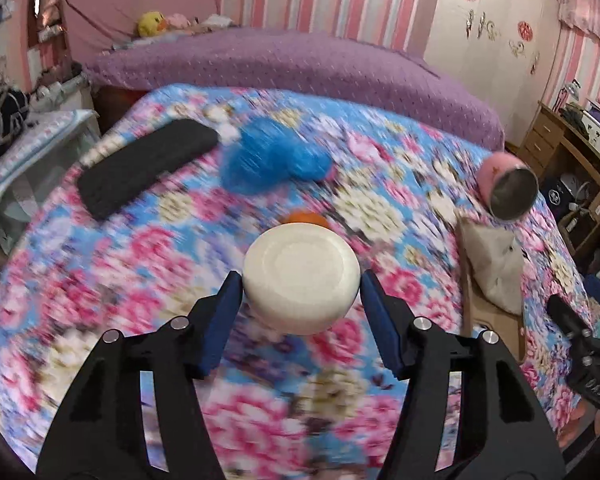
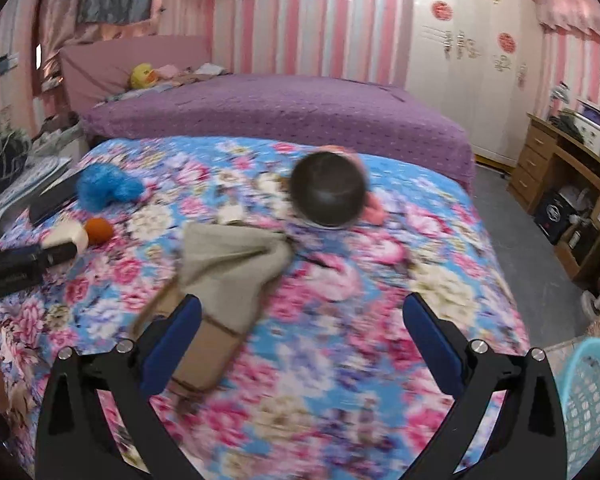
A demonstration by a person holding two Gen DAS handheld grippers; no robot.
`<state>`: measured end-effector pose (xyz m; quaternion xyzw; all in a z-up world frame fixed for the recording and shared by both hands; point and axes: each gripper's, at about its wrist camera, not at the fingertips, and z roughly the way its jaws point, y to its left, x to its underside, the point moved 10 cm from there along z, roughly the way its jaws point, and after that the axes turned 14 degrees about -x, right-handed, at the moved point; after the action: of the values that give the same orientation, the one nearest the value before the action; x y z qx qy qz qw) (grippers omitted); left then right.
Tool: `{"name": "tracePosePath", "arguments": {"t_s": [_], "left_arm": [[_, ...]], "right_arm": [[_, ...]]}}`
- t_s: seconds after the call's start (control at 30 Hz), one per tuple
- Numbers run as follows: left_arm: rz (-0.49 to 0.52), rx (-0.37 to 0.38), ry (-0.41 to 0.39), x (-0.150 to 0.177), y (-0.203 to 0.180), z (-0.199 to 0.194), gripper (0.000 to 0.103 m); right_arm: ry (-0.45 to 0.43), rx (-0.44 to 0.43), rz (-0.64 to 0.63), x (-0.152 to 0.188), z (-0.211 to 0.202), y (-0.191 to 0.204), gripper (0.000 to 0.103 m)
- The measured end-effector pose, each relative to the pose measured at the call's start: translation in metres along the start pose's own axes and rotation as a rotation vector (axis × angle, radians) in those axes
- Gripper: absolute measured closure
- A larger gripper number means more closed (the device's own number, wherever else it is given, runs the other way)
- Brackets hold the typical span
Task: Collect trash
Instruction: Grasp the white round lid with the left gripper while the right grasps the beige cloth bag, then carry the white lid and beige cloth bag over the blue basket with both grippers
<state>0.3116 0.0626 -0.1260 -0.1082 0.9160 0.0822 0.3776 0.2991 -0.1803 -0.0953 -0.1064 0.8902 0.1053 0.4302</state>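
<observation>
My left gripper (image 1: pixel 301 294) is shut on a cream round cup (image 1: pixel 301 280), held base toward the camera above the floral bed cover (image 1: pixel 100 280); it shows from the side in the right wrist view (image 2: pixel 66 238). An orange ball (image 1: pixel 305 219) lies just beyond it. A crumpled blue plastic bag (image 1: pixel 268 160) lies farther back. My right gripper (image 2: pixel 302 336) is open and empty above the cover, beside a beige cloth (image 2: pixel 232 268) on a brown cardboard piece (image 2: pixel 202 360). It shows at the right edge of the left wrist view (image 1: pixel 580 332).
A pink cup with a dark inside (image 2: pixel 328 188) lies on its side mid-bed. A black flat case (image 1: pixel 148 164) lies at the back left. A light blue mesh basket (image 2: pixel 588 400) stands at the lower right, off the bed. A purple bed (image 2: pixel 280 116) lies behind, a wooden desk (image 2: pixel 560 168) on the right.
</observation>
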Motion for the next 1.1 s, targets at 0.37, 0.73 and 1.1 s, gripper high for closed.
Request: {"name": "tracePosePath", "arguments": {"t_s": [0.37, 0.73, 1.1], "left_arm": [[-0.06, -0.045, -0.038, -0.017, 0.051, -0.005, 0.043], [-0.058, -0.021, -0.057, -0.017, 0.038, -0.014, 0.043], [-0.021, 0.002, -0.112, -0.013, 0.012, -0.039, 0.043]], "right_arm": [[0.11, -0.044, -0.05, -0.013, 0.062, 0.035, 0.038], [0.074, -0.101, -0.085, -0.013, 0.05, 0.041, 0.081], [-0.041, -0.046, -0.048, -0.013, -0.029, -0.003, 0.081]]}}
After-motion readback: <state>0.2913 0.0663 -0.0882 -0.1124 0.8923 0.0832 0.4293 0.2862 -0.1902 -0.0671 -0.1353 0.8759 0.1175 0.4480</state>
